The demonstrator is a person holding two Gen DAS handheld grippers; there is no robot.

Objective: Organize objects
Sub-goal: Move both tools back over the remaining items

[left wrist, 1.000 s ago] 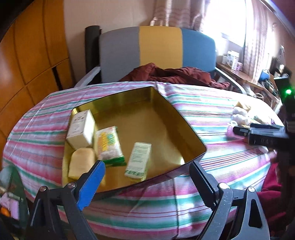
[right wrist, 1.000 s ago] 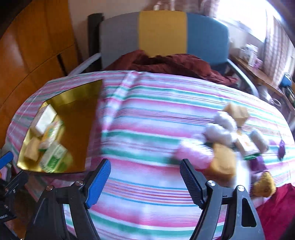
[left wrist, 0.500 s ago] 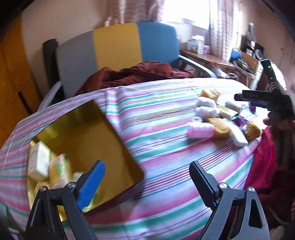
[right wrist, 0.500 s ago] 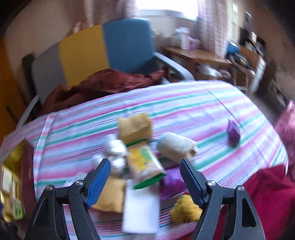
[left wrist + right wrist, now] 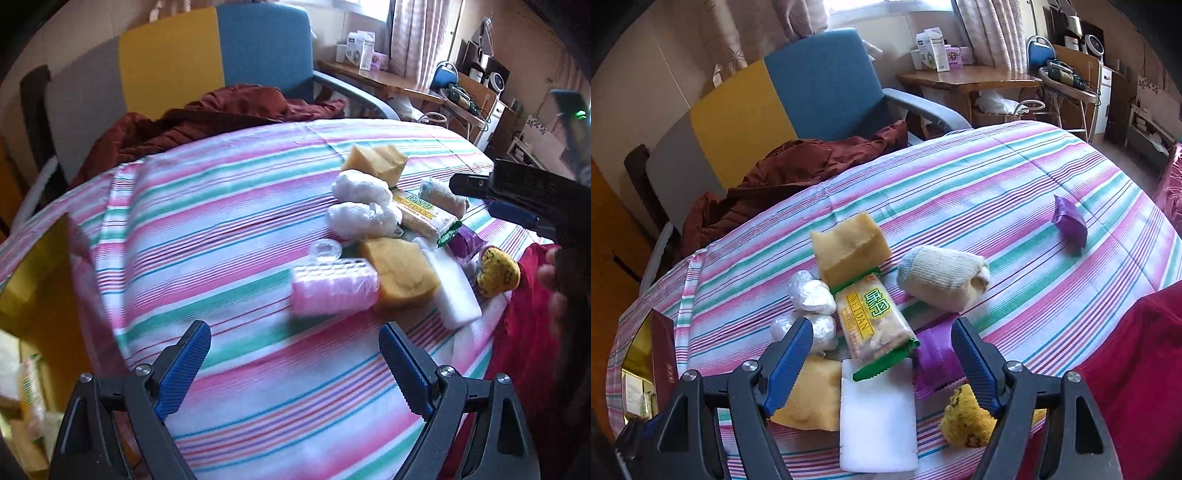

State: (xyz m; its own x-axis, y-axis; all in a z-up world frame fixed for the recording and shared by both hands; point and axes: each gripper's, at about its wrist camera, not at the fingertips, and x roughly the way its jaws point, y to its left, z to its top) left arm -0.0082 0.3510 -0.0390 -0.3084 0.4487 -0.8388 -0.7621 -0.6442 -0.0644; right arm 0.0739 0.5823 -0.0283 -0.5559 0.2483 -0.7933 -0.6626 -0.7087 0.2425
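Observation:
A heap of small items lies on the striped tablecloth: a pink wrapped roll, tan blocks, white wrapped balls, a white bar and a green-edged snack pack. My left gripper is open and empty, just short of the pink roll. My right gripper is open over the snack pack and the white bar. The gold tin lies at the left edge. It also shows in the right wrist view, holding packs.
A rolled cream sock, purple wrappers and a yellow knitted piece lie around the heap. A chair with a dark red garment stands behind the table. Red cloth hangs at the right edge.
Both grippers have swung right, from the gold tin to the heap of items. The right gripper has closed in over the snack pack. Both stay open and empty.

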